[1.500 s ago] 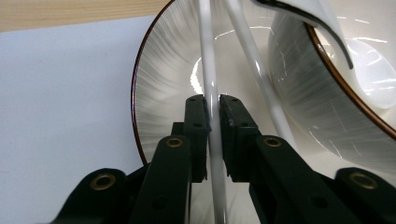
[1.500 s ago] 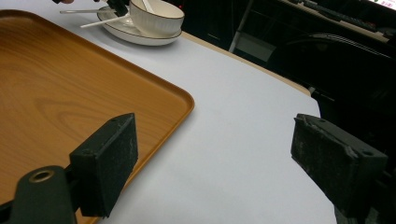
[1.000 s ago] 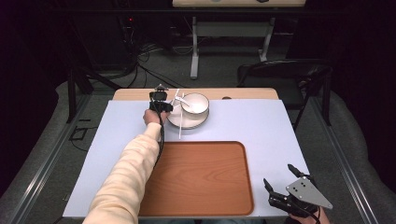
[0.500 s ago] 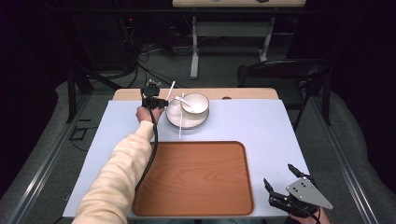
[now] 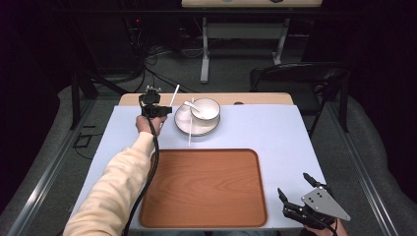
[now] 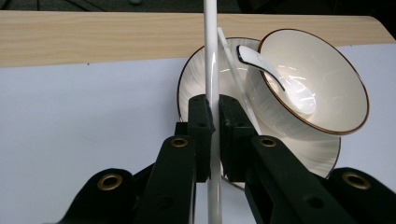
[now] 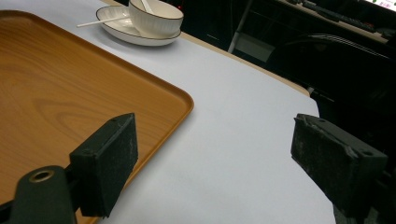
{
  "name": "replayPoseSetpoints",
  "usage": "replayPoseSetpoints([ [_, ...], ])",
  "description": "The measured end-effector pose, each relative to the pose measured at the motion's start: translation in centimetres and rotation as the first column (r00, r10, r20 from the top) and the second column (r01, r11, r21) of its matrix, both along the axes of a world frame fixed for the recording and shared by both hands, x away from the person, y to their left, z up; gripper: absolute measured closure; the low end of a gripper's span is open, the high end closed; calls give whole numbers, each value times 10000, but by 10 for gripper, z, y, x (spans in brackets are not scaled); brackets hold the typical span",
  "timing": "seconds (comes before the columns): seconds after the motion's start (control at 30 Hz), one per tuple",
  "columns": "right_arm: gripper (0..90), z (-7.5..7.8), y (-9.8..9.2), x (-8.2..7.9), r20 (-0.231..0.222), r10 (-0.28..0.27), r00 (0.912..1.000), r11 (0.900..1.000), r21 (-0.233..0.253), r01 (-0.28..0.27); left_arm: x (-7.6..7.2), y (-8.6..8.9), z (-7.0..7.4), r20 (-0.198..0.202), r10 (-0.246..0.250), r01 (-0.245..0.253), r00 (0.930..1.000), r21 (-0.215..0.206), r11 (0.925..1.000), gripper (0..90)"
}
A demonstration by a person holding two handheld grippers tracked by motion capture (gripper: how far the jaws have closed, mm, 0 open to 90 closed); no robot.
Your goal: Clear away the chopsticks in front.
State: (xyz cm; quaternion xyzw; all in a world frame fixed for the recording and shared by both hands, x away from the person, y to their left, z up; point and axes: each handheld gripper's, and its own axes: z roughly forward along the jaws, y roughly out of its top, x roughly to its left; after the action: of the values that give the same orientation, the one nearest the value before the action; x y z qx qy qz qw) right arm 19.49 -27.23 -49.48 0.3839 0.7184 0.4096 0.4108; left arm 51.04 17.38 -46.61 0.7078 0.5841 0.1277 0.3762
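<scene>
white chopstick point(image 6: 211, 70) is clamped between the jaws of the left tongs point(image 6: 214, 122), seen running straight up through the gap in the left gripper view. in the high view the left tongs point(image 5: 156, 109) are held at the far left of the counter point(image 5: 275, 132), just beside the plate point(image 5: 183, 123), with the gripped chopstick point(image 5: 174, 95) tilted up and away past the far edge.

second white chopstick point(image 6: 236, 77) is laid across the plate point(image 6: 191, 88), leaning against the bowl's outer wall; in the high view it point(image 5: 190, 132) is seen sticking out over the plate's near rim toward the tray.

cream bowl point(image 6: 322, 84) with a dark rim is seated on the plate, off-centre toward its right side. a white spoon point(image 6: 280, 84) is rested inside the bowl, handle poking over the rim. in the high view the bowl point(image 5: 205, 109) and spoon point(image 5: 193, 107) are seen at the far middle of the counter.

wooden tray point(image 5: 206, 187) is placed on the near half of the counter, nothing on it. counter is covered by a pale blue sheet, with a wood strip exposed at the far edge.

right tongs point(image 5: 296, 196) are held at the near right corner, just off the tray's right edge, jaws spread wide with nothing between them. in the right gripper view the right tongs point(image 7: 233, 158) are seen over bare counter, left jaw over the tray's point(image 7: 70, 84) corner.

dark chair point(image 5: 300, 81) is seen beyond the counter on the right.
</scene>
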Motion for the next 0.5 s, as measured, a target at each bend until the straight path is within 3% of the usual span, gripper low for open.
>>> replayPoseSetpoints([
  [0.5, 143, 0, 0, 0, 12, -4, 10000, 10000, 7, 4, -46, 18, 13, 615, -173, 204, 9980, -490, 9986, 843],
])
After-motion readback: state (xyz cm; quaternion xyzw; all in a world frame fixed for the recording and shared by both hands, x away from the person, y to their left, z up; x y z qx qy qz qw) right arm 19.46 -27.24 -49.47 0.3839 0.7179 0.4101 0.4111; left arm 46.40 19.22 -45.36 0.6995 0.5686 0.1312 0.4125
